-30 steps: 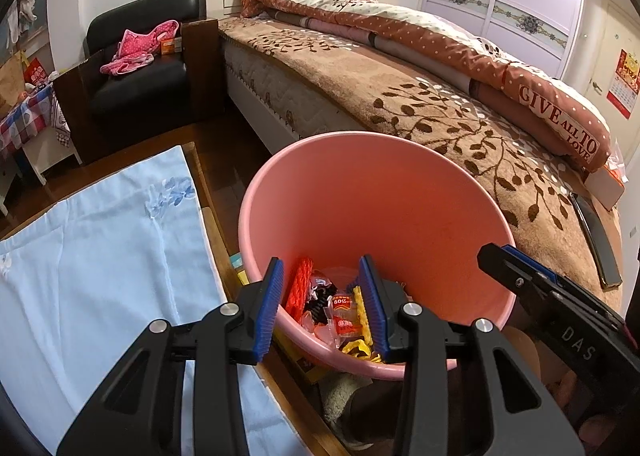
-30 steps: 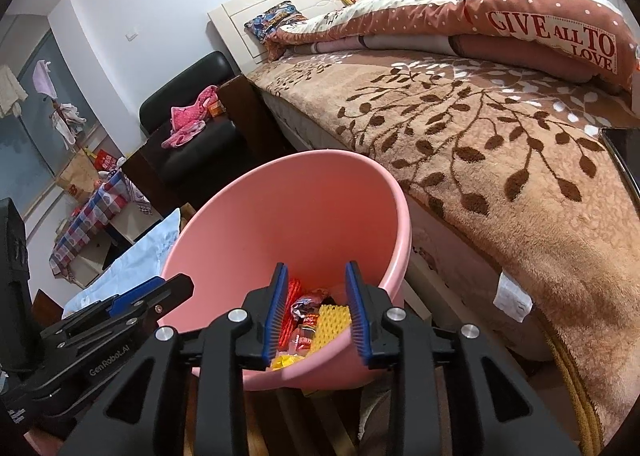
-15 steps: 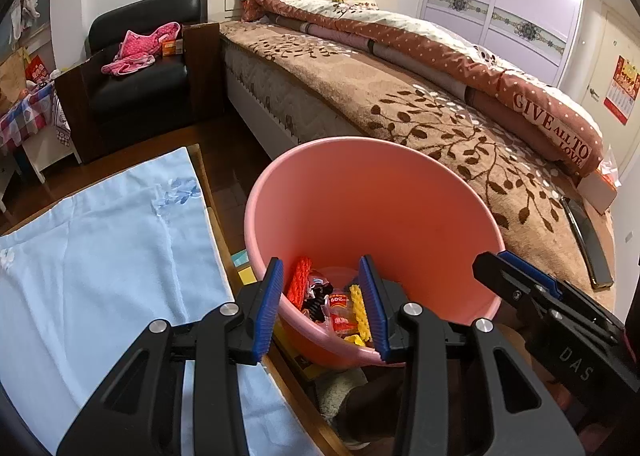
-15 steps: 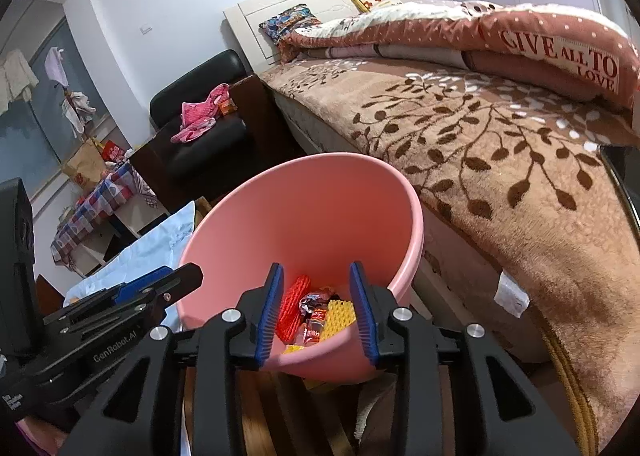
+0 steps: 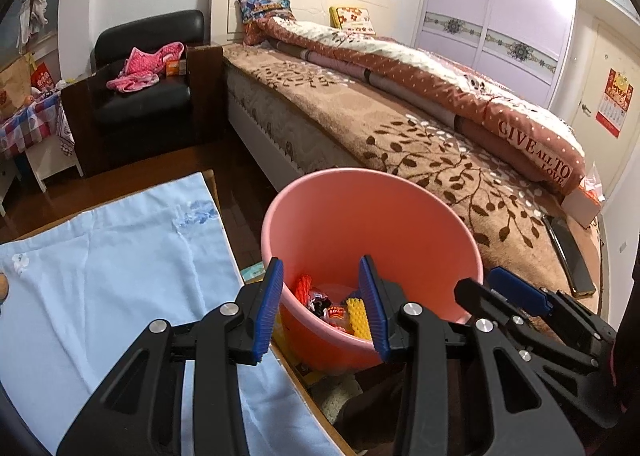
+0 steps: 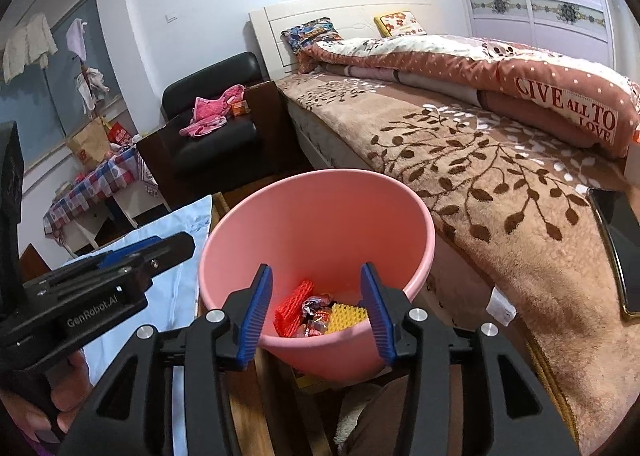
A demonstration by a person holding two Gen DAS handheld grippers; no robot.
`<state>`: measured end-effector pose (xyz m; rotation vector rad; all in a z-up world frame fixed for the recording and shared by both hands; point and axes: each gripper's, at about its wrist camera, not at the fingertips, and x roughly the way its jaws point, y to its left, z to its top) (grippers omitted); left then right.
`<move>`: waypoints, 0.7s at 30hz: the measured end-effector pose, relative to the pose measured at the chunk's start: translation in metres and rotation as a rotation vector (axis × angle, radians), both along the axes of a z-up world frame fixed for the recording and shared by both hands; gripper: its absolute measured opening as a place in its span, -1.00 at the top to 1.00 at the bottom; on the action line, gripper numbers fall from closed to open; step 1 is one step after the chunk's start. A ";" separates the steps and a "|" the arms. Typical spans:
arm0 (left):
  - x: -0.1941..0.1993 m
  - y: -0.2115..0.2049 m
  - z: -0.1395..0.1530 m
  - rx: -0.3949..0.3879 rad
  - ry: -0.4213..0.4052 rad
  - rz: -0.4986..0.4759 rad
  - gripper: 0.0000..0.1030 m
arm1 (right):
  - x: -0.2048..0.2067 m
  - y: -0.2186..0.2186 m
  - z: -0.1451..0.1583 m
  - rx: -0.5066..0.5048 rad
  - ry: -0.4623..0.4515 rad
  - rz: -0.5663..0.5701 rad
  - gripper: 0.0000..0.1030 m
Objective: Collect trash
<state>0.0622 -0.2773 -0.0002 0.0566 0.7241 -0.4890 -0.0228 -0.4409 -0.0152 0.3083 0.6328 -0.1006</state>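
Observation:
A pink plastic bin point(image 5: 400, 224) stands between the table and the bed; it also shows in the right wrist view point(image 6: 320, 216). Inside lie a red foam net point(image 6: 294, 302), a yellow foam net point(image 6: 347, 315) and crumpled snack wrappers point(image 6: 316, 308). My left gripper point(image 5: 324, 308) is open and empty, held just above the bin's near rim. My right gripper point(image 6: 316, 310) is open and empty, also above the near rim. Each gripper shows at the edge of the other's view.
A table with a light blue cloth point(image 5: 100, 264) lies left of the bin. A bed with a brown leaf blanket point(image 5: 440, 152) lies right, with a phone point(image 5: 568, 252) on it. A black armchair point(image 5: 144, 96) with pink clothes stands behind.
Both grippers have pulled back and up from the bin, which looks smaller and farther. The right gripper's jaws have opened wider. The trash in the bin has not moved.

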 end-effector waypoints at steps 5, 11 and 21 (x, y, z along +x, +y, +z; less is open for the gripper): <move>-0.008 0.007 0.007 -0.013 -0.021 -0.002 0.23 | -0.007 0.004 0.004 -0.011 -0.006 -0.001 0.07; -0.016 0.017 0.013 -0.033 -0.034 0.009 0.23 | -0.013 0.012 0.010 -0.028 -0.013 0.004 0.05; -0.027 0.034 0.023 -0.051 -0.063 0.029 0.23 | -0.019 0.028 0.023 -0.058 -0.033 0.008 0.00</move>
